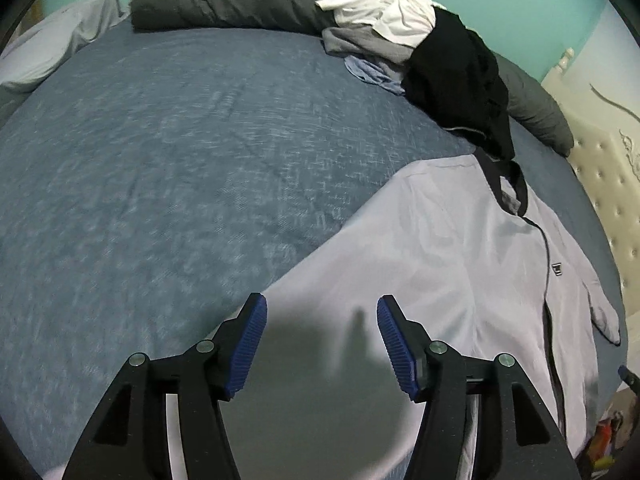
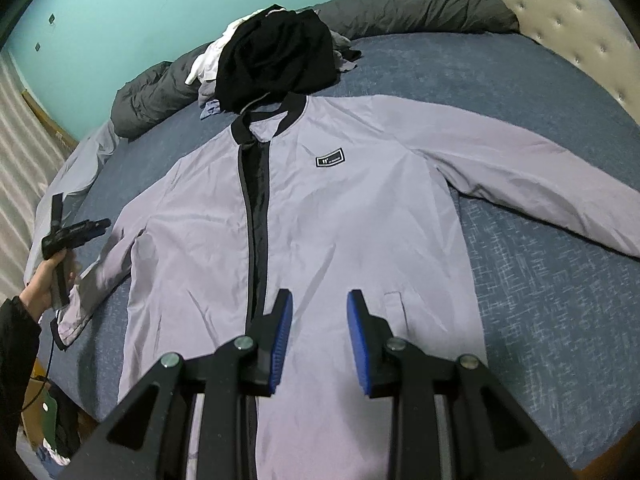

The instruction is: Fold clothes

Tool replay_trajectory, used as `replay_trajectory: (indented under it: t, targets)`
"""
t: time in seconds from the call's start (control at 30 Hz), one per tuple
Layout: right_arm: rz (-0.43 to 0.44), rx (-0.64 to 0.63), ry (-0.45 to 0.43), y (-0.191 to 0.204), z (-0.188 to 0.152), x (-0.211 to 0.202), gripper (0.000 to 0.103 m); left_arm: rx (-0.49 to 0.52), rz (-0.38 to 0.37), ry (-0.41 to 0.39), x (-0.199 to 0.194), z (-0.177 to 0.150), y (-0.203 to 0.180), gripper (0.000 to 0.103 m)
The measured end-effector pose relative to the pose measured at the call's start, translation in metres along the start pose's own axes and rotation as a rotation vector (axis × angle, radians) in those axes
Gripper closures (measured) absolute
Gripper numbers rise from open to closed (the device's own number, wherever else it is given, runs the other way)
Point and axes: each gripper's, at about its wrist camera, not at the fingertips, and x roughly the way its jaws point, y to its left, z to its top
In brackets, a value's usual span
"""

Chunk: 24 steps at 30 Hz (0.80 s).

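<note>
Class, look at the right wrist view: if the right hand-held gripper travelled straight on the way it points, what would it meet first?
Most likely the lavender jacket spread flat on the bed. The right hand-held gripper points down at its front panel, just beside the zip; nothing shows between its open jaws, though depth is unclear.

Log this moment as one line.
jacket: spread flat, unfolded | left tool: open over sleeve | right tool: open above front | clothes pile: waiting
</note>
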Motion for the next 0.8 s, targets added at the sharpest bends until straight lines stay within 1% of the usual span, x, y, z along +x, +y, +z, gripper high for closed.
replay_trajectory:
  t: [0.1, 0.27, 0.33, 0.37, 0.4, 0.43, 0.47, 0.5, 0.57, 0.7, 0.8]
  targets:
    - [0.005, 0.007, 0.015, -0.002, -0.002, 0.01, 0.075, 0.022, 0.017, -0.003, 0.014, 0.008, -0.006, 0.041]
    - [0.01, 0.012, 0.028, -0.003, -0.003, 0.02, 0.075, 0.018, 0.015, 0.005, 0.032, 0.019, -0.003, 0.042]
    - [0.013, 0.009, 0.031, -0.002, -0.003, 0.022, 0.075, 0.03, 0.007, 0.017, 0.039, 0.021, -0.004, 0.056]
    - [0.013, 0.007, 0.033, -0.002, -0.003, 0.023, 0.075, 0.042, 0.007, 0.026, 0.041, 0.02, -0.005, 0.068]
    - [0.012, 0.002, 0.033, -0.001, -0.003, 0.024, 0.075, 0.056, 0.006, 0.032, 0.043, 0.02, -0.007, 0.074]
    - [0.011, -0.002, 0.033, 0.0, -0.003, 0.025, 0.075, 0.071, 0.003, 0.036, 0.044, 0.019, -0.009, 0.078]
    - [0.012, -0.005, 0.034, 0.001, -0.002, 0.026, 0.075, 0.085, 0.001, 0.037, 0.044, 0.019, -0.011, 0.087]
    - [0.013, -0.006, 0.034, 0.001, -0.002, 0.027, 0.075, 0.097, 0.0, 0.036, 0.044, 0.019, -0.013, 0.094]
    - [0.015, -0.002, 0.036, 0.001, -0.002, 0.029, 0.075, 0.106, 0.015, 0.023, 0.042, 0.02, -0.014, 0.099]
    - [0.018, -0.005, 0.04, 0.004, -0.002, 0.032, 0.075, 0.101, 0.063, -0.011, 0.035, 0.027, -0.013, 0.099]
    - [0.018, -0.011, 0.041, 0.005, -0.003, 0.033, 0.075, 0.091, 0.082, -0.027, 0.033, 0.035, -0.012, 0.1]
